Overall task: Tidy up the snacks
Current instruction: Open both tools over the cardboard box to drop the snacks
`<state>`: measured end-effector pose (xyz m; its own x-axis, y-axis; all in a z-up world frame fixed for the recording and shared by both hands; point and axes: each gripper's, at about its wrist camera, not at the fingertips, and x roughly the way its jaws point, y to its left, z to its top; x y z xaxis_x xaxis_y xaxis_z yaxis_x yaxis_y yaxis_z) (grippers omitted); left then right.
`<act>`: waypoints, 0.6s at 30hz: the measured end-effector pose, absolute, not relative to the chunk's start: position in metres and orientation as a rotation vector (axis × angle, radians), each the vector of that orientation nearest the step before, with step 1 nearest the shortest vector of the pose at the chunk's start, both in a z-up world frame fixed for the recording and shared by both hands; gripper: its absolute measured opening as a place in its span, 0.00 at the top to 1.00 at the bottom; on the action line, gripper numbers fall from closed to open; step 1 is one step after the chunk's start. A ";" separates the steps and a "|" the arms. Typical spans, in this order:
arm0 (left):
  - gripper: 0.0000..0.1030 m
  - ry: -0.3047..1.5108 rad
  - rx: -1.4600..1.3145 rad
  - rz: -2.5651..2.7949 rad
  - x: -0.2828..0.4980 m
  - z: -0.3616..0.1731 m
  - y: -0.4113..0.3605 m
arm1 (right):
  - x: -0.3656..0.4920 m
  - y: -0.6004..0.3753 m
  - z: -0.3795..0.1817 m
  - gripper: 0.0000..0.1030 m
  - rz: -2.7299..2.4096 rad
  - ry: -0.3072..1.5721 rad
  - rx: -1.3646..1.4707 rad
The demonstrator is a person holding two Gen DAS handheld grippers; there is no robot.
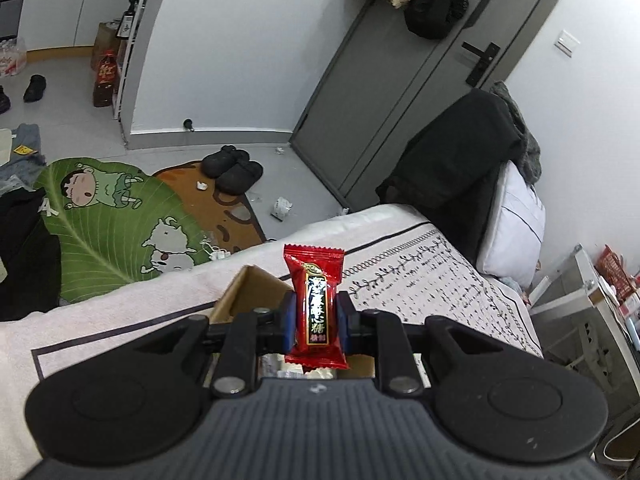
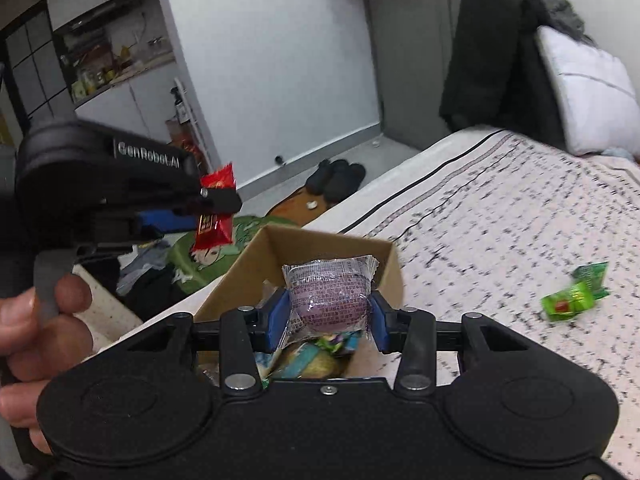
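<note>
Candy risk: I am clamping the left gripper point(image 1: 316, 318) on a red sweet point(image 1: 315, 304) and the right gripper point(image 2: 329, 312) on a clear-wrapped purple snack point(image 2: 329, 294) above the cardboard box point(image 2: 384, 264), and crowding could drop one onto the bed point(image 2: 500, 220).

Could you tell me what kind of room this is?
Most likely a small bedroom in a flat. A bed with a patterned cover and a pillow fills one side, clothes hang over the door, and slippers lie on a cartoon floor mat.
</note>
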<state>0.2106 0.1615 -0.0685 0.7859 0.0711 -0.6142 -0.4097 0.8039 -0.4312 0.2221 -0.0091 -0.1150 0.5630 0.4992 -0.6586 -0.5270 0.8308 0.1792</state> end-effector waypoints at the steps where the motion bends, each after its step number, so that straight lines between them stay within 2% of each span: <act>1: 0.81 0.620 -0.594 0.280 0.210 -0.070 0.165 | 0.223 -0.006 -0.118 0.55 0.616 0.773 -0.044; 6: 0.81 0.640 -0.610 0.301 0.214 -0.078 0.175 | 0.224 0.000 -0.129 0.49 0.604 0.795 -0.055; 17: 0.80 0.692 -0.626 0.291 0.227 -0.094 0.171 | 0.235 -0.014 -0.132 0.48 0.585 0.814 -0.024; 18: 0.76 0.700 -0.623 0.298 0.228 -0.095 0.171 | 0.236 -0.016 -0.131 0.48 0.584 0.814 -0.024</act>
<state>0.2283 0.1712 -0.0946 0.7330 0.0514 -0.6783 -0.4533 0.7804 -0.4307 0.2359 -0.0157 -0.1314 0.5391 0.4818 -0.6909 -0.5000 0.8431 0.1979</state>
